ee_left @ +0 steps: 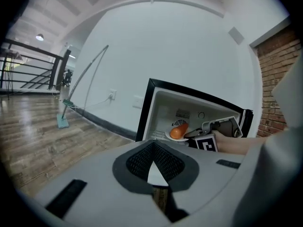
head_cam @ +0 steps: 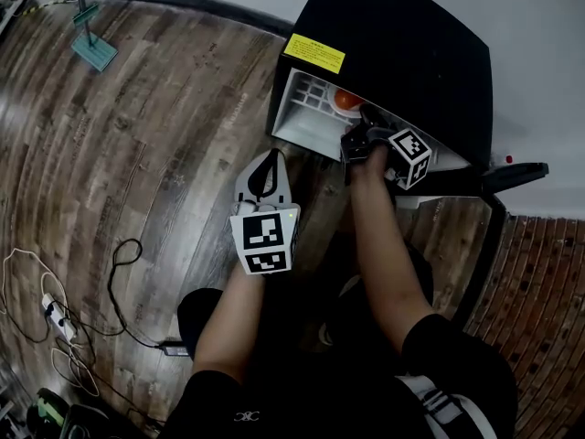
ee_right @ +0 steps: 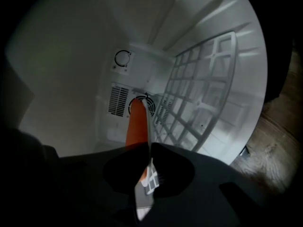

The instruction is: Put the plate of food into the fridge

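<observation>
Right tool point(head_cam: 358, 138) clamped narrow on rim of plate point(ee_left: 174, 137), reaching through open front of fridge point(head_cam: 402, 44). Plate inside white cavity, bearing orange food point(ee_right: 135, 122), near wire shelf point(ee_right: 203, 93); contact with shelf not discernible. Left tool point(head_cam: 263, 177) closed, empty, over wood floor point(head_cam: 137, 144), outside fridge.

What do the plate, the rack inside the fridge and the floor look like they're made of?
The plate: white, smooth, thin rim; ceramic or plastic, can't tell which. The rack: white grid of thin bars, likely coated wire or moulded plastic. The floor: grey-brown planks with visible grain, wood or wood-look laminate.
</observation>
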Tool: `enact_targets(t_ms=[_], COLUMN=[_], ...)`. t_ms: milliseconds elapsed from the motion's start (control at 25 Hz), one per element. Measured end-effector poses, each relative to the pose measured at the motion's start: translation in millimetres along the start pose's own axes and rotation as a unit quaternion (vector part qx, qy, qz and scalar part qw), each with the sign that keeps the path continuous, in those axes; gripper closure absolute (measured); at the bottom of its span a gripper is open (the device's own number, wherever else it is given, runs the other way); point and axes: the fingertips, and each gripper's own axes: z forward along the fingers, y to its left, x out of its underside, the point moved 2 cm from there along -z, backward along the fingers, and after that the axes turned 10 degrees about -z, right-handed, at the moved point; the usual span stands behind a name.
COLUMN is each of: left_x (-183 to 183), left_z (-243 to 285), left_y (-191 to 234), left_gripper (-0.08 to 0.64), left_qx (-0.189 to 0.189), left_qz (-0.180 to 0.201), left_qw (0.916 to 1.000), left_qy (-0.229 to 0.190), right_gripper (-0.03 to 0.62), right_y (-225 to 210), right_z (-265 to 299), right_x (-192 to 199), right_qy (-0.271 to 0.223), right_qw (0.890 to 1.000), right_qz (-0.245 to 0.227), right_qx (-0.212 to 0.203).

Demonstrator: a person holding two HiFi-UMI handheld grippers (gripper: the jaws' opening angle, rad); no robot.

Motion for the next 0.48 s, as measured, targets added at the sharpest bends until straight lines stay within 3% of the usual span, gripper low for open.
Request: enact_targets(t_ms=[280,480], left_x=[-1.4,1.4], left_z=[-7.6,-7.8], left_y=[-0.6,-3.9], left_gripper=[0.563,0.563], left_qx=[0.01,0.019], left_qz=[0.013,0.021], left_qw=[0.9999,0.9996], left_qy=[-0.001,0.001], right_gripper=[0.549,0.545], right_y=[-10.2,-8.6], right_z=[2.7,1.7], right_x=[3.4,-0.2], right_qy=[-0.015,-0.023], right_qw=[0.999,0.994], right_qz=[-0.012,-0.079], right_qx=[0.029,0.068])
